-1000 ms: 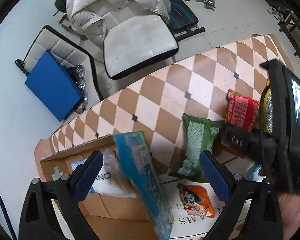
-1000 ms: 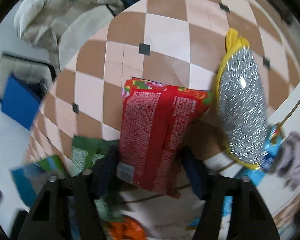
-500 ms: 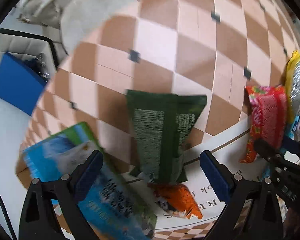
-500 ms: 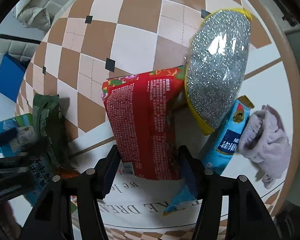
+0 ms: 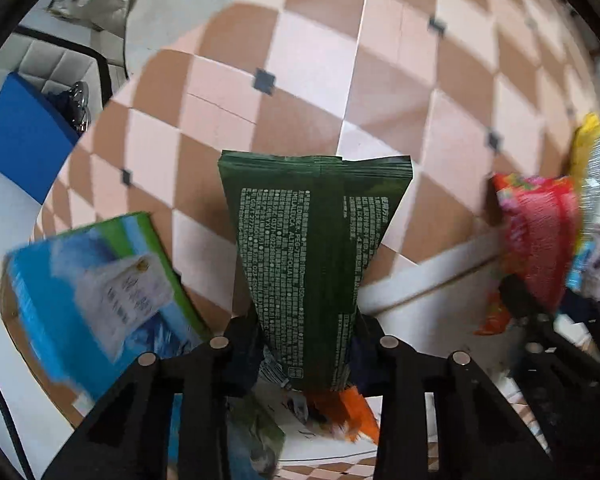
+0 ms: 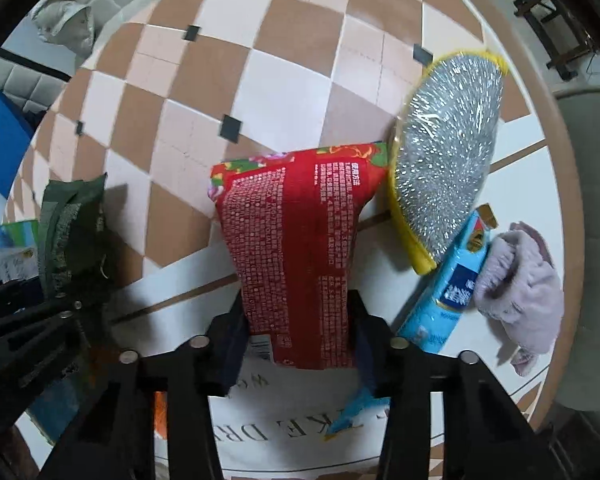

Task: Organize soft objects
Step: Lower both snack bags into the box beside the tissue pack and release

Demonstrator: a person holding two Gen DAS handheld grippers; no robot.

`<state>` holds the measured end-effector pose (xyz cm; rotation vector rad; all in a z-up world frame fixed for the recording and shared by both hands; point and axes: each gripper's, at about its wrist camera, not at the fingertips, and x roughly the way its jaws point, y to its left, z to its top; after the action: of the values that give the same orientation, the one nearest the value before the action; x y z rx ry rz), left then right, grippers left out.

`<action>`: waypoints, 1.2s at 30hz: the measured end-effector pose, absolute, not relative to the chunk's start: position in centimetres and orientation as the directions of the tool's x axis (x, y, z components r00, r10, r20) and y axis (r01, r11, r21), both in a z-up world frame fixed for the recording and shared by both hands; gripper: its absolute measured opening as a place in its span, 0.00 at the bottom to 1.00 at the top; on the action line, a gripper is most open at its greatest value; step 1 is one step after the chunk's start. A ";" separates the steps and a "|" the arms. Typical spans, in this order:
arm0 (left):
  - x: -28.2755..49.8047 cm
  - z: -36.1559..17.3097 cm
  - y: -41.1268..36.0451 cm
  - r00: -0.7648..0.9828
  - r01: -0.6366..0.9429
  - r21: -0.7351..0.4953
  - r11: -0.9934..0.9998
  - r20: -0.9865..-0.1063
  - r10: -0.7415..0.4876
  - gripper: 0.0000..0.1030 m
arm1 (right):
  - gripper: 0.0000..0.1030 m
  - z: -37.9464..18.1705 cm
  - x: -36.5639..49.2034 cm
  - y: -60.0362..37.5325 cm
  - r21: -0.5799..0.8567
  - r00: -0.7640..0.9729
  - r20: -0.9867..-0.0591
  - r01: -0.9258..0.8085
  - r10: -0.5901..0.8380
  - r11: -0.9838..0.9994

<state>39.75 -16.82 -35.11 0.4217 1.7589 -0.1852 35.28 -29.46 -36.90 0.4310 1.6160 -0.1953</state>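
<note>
Both grippers have closed since the earlier frames, each now pinching one pack.
Left gripper (image 5: 306,354) clamps the green pack (image 5: 316,264), right gripper (image 6: 300,344) the red pack (image 6: 300,248); each long axis runs forward, cardboard box (image 5: 16,312) nearer the left.

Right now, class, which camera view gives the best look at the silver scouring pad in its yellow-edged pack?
The right wrist view: the scouring pad shows whole and sharp, beside the red packet held in the right gripper. The left wrist view shows only a blurred yellow and silver sliver at the far right edge.
</note>
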 end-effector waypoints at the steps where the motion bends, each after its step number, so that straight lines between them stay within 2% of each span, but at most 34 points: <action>1: 39.3 -33.7 -16.5 -0.158 0.364 0.080 0.928 -0.976 0.146 0.30 | 0.45 -36.2 35.0 -29.0 0.140 -0.030 -0.986 0.382 0.163 0.913; 9: 35.6 -21.1 -10.2 0.011 0.284 -0.064 0.957 -0.998 -0.069 0.30 | 0.44 -26.4 31.5 -24.0 0.282 0.134 -0.958 0.277 0.253 0.919; 12: 34.6 -17.3 -5.5 0.070 0.256 -0.054 0.965 -0.995 -0.074 0.30 | 0.44 -22.7 29.9 -21.2 0.318 0.178 -0.942 0.211 0.284 0.924; 15: 33.5 -16.1 0.2 0.089 0.217 -0.020 0.976 -0.995 -0.040 0.30 | 0.44 -19.4 29.3 -17.8 0.357 0.195 -0.924 0.136 0.328 0.924; 19: 32.5 -18.0 8.0 0.042 0.139 0.040 0.990 -0.999 0.034 0.30 | 0.44 -17.5 29.9 -9.6 0.411 0.161 -0.901 0.025 0.402 0.911; 24: 33.0 -23.2 17.2 -0.123 0.023 0.045 0.999 -0.991 0.047 0.30 | 0.44 -20.8 30.8 0.9 0.457 0.051 -0.887 -0.048 0.459 0.888; 30: 33.7 -28.4 21.7 -0.258 0.003 0.050 0.999 -0.965 0.049 0.30 | 0.45 -26.5 32.3 8.7 0.438 -0.070 -0.898 -0.068 0.434 0.896; 36: 33.9 -31.9 22.8 -0.343 0.010 0.036 0.999 -0.939 0.037 0.31 | 0.45 -29.9 32.7 11.7 0.425 -0.142 -0.899 -0.057 0.414 0.904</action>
<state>33.86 22.83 -31.92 0.0336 1.9204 0.0281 32.70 11.72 -29.95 0.2773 1.6703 0.4164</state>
